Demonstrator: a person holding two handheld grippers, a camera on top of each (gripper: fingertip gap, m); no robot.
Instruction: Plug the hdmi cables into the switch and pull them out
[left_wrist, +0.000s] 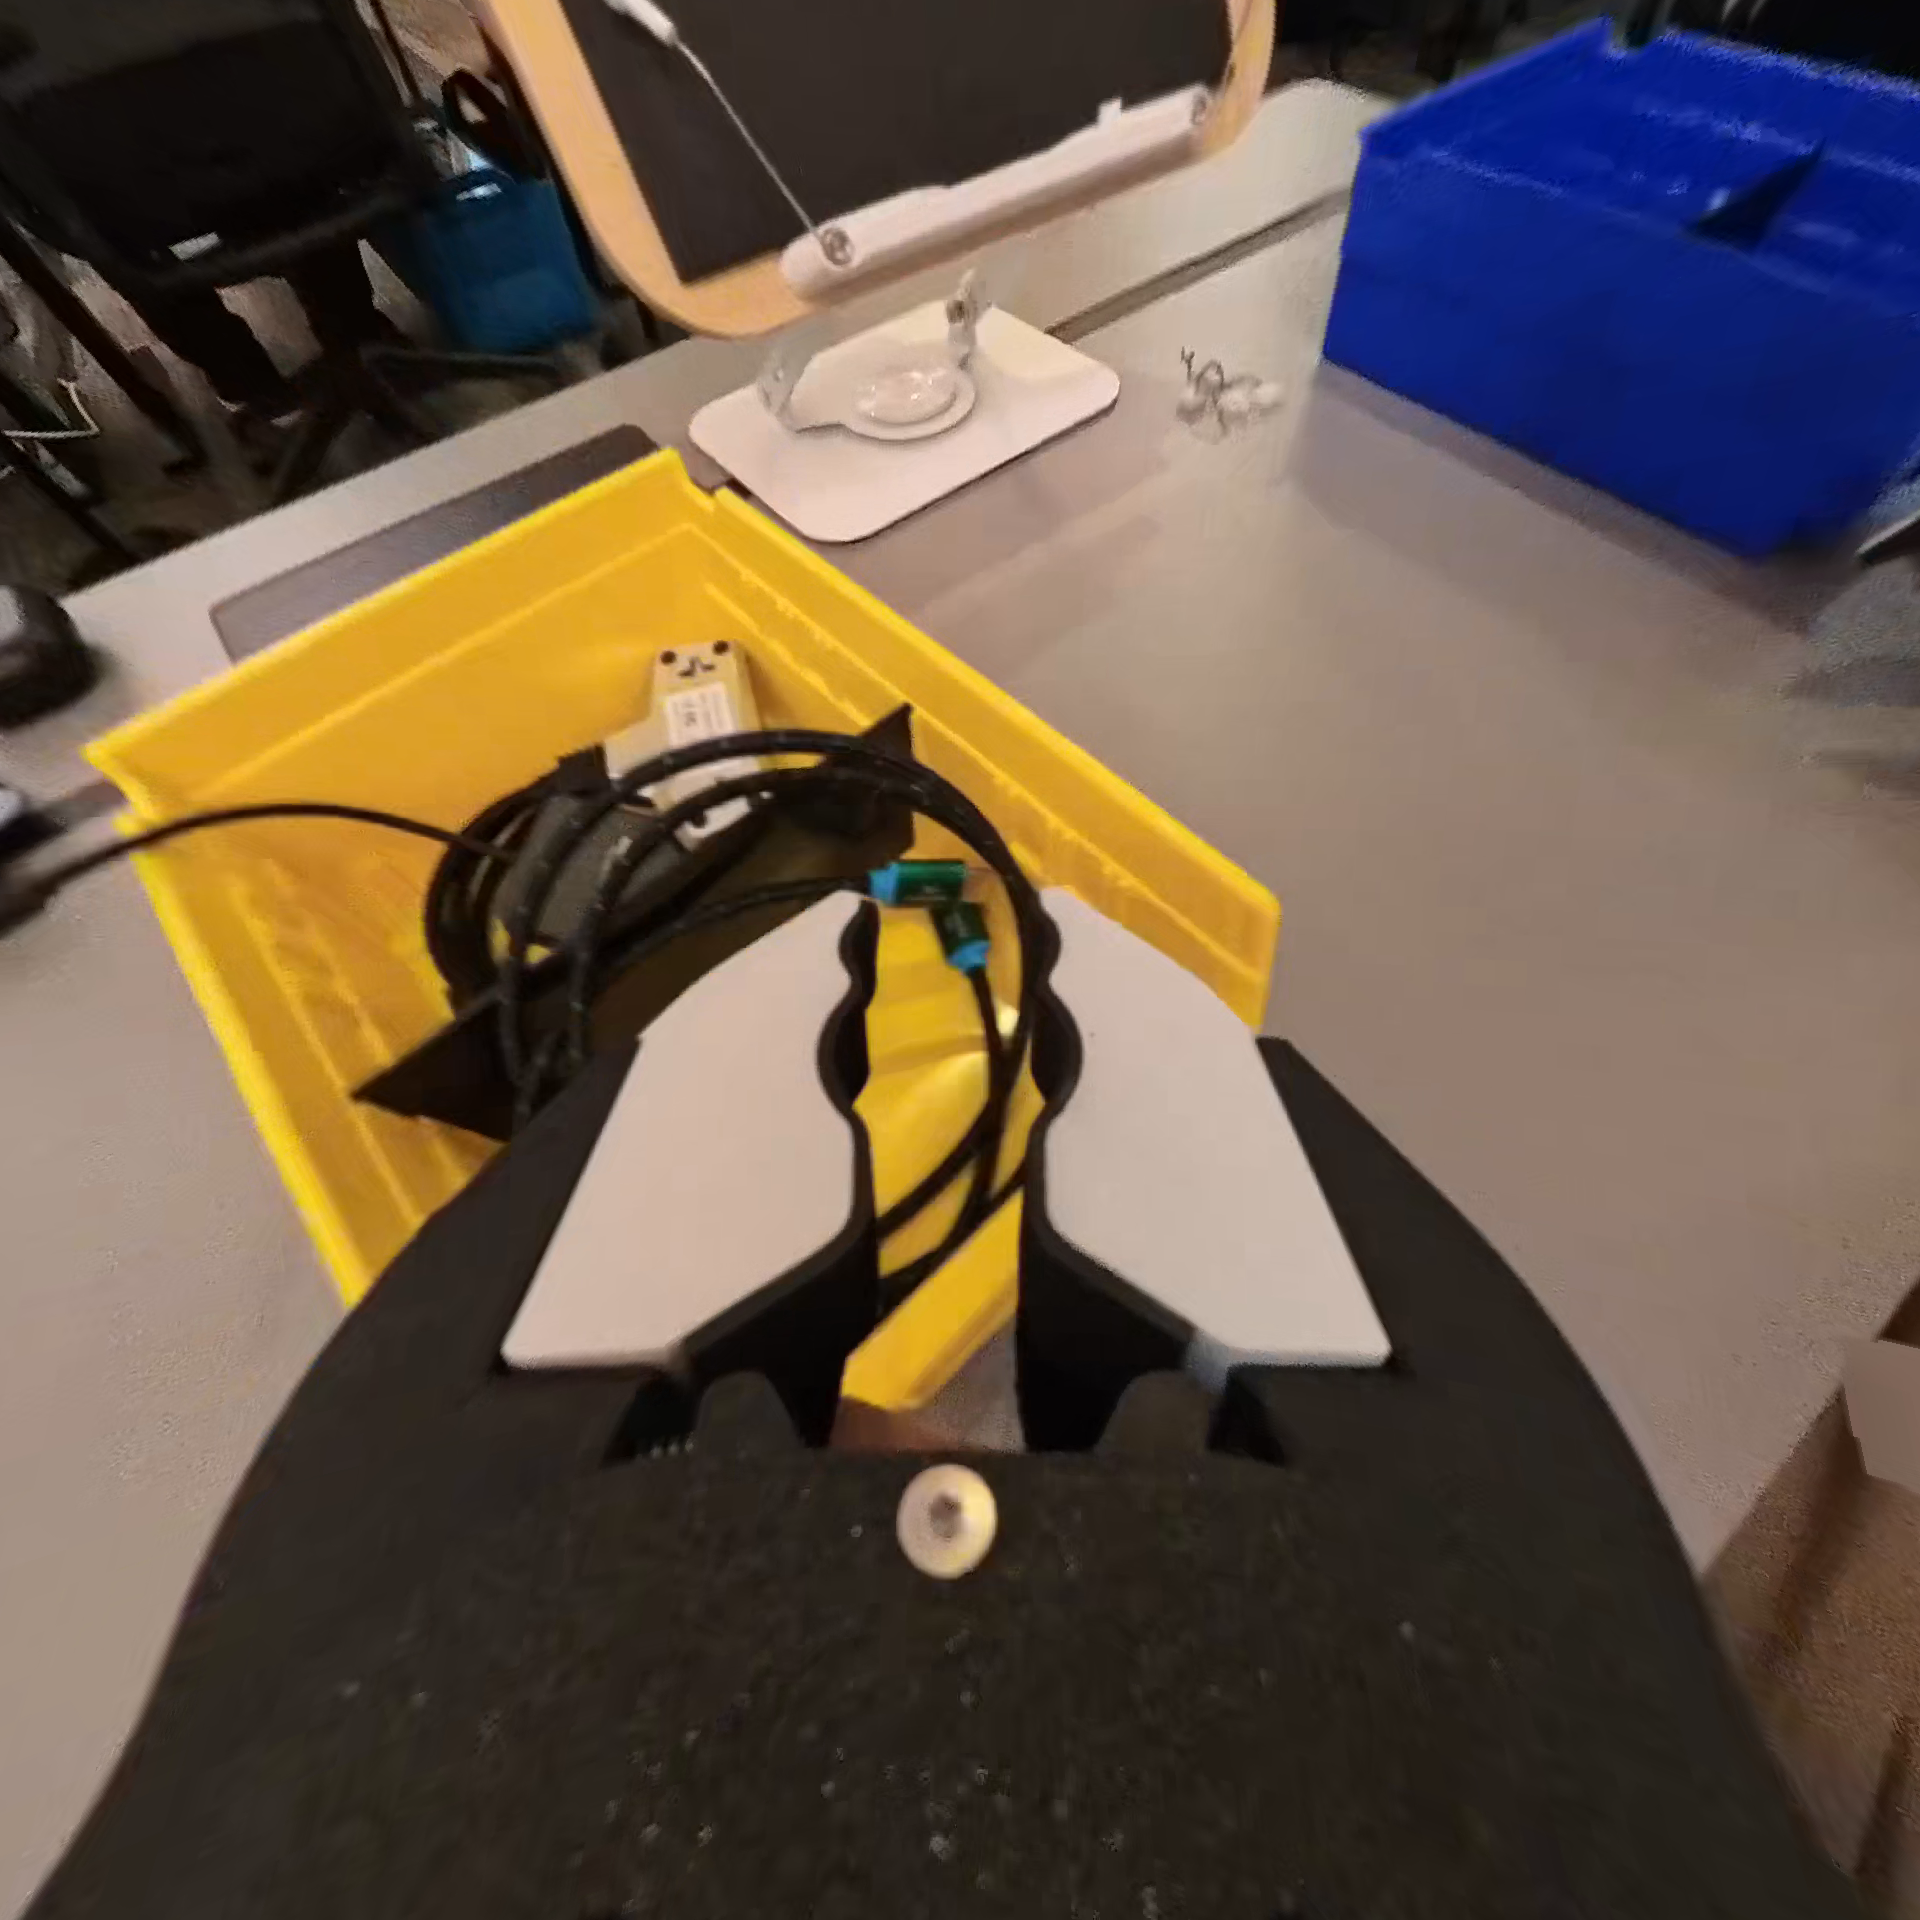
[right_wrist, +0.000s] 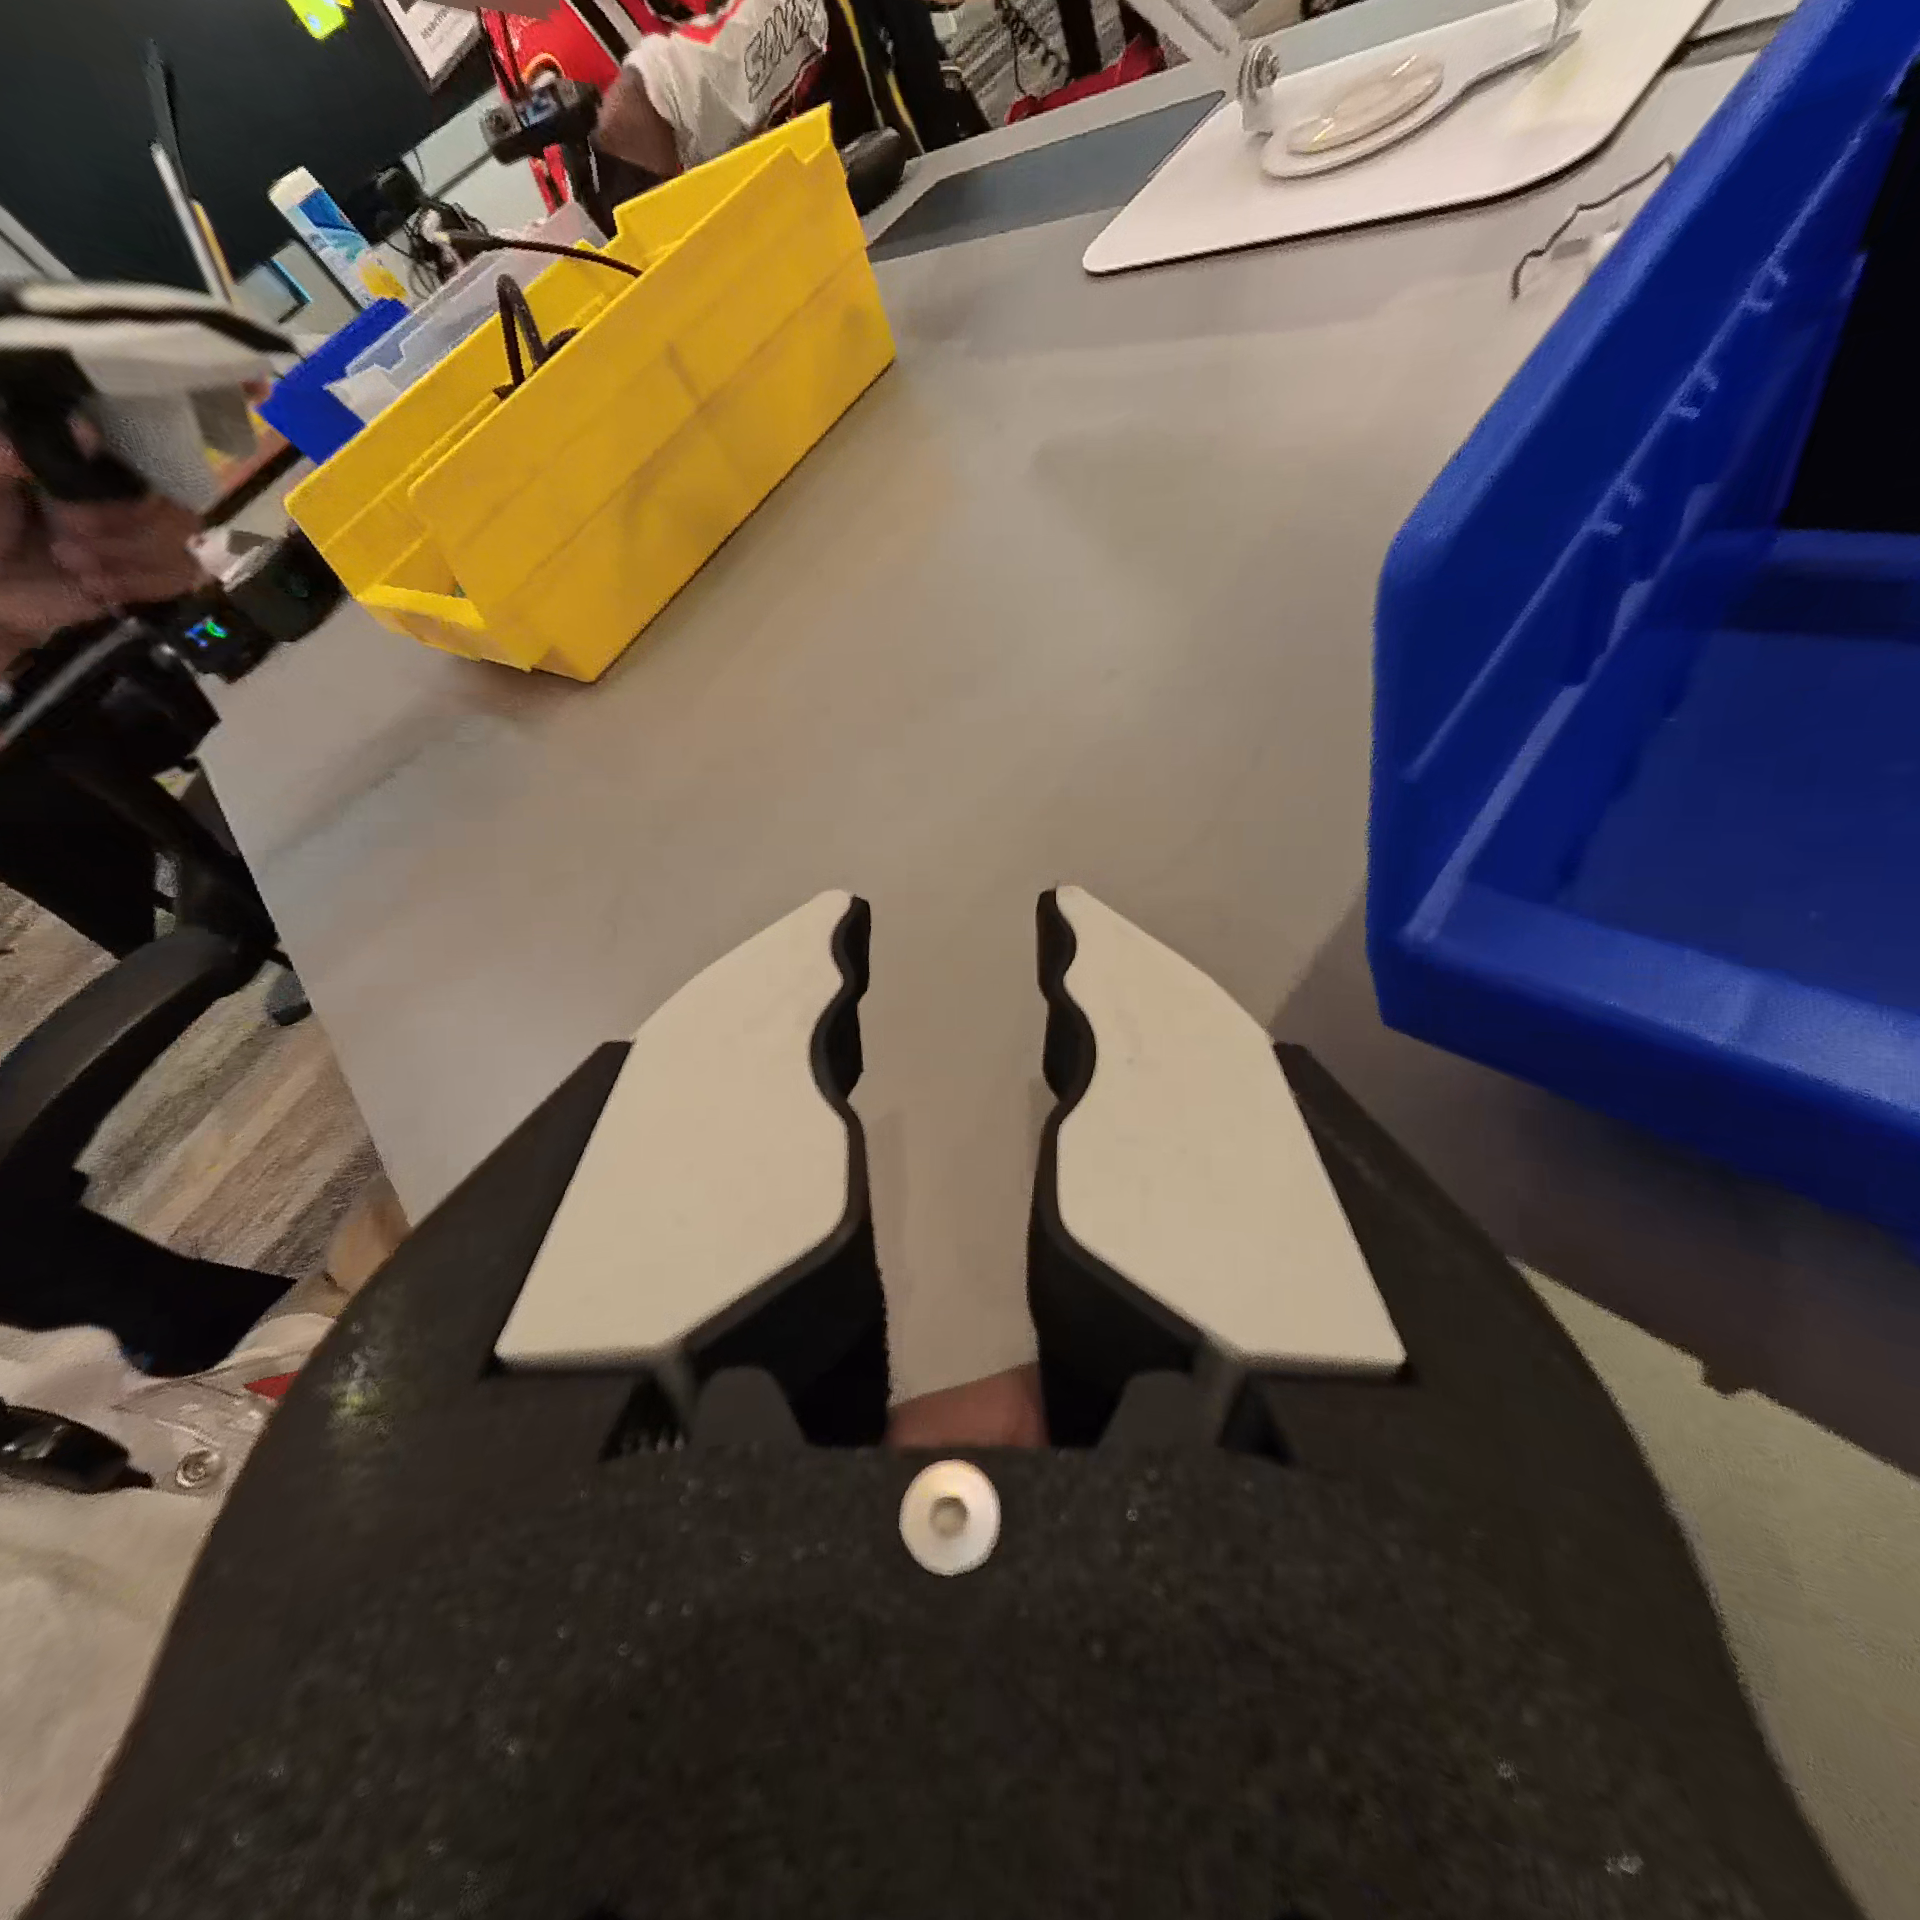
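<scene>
A yellow bin (left_wrist: 499, 665) on the grey table holds a silver HDMI switch (left_wrist: 694, 717) and a coil of black braided HDMI cables (left_wrist: 582, 883). Two cable plugs with blue and green ends (left_wrist: 925, 885) lie near the bin's front. My left gripper (left_wrist: 954, 914) is open above the bin's front, and cable runs show between its fingers. My right gripper (right_wrist: 954, 904) is open and empty over bare table. The yellow bin (right_wrist: 665, 447) also shows far left in the right wrist view, with a cable loop (right_wrist: 516, 332) sticking up from it.
A blue bin (left_wrist: 1621, 312) stands at the back right and is close on the right in the right wrist view (right_wrist: 1662, 727). A white stand base (left_wrist: 904, 426) sits behind the yellow bin. The table's edge (right_wrist: 312, 935) drops off to the left, with a chair and a person's hand there. Left tips to right tips: about 40 cm.
</scene>
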